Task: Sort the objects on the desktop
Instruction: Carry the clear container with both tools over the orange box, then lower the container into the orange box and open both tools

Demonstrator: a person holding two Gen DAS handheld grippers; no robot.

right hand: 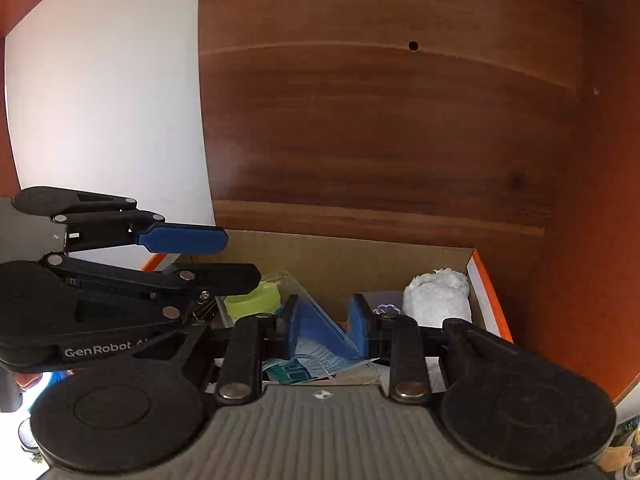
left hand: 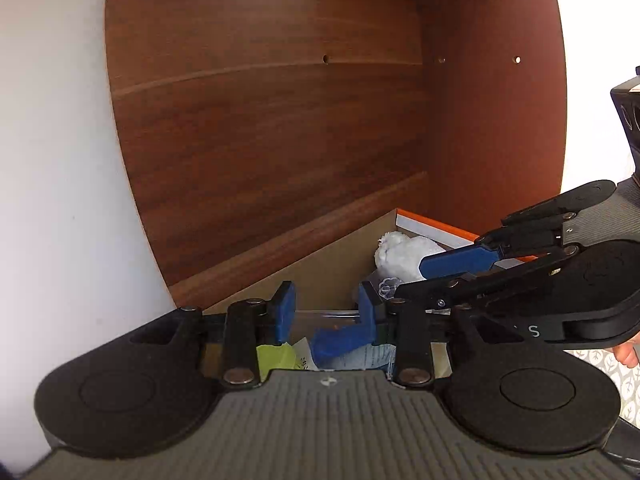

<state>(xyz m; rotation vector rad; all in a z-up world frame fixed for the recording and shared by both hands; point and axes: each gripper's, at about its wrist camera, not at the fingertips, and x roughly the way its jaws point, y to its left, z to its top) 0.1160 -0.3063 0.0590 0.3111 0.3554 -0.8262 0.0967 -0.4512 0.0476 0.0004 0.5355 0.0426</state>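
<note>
Both grippers over the cardboard box point(right hand: 360, 264) by the wooden panel point(right hand: 380, 120); clear plastic case point(right hand: 320, 332) grasped between jaws of right gripper point(right hand: 326, 326); left gripper point(left hand: 326, 312) jaws clenched on its clear edge; lower level into box beside white towel point(right hand: 438, 300); release together.

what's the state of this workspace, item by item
surface: desk top hidden; open cardboard box with an orange rim fills the view
job's things: white cloth, green tape roll, clear plastic case and paper packets, all in the box
clutter: nothing seen outside the box
grippers: left gripper and right gripper side by side over the box, fingers narrowly apart, clear plastic between them; grip unclear
cables: nothing seen
surroundings: wooden panel behind the box, white wall to its left
</note>
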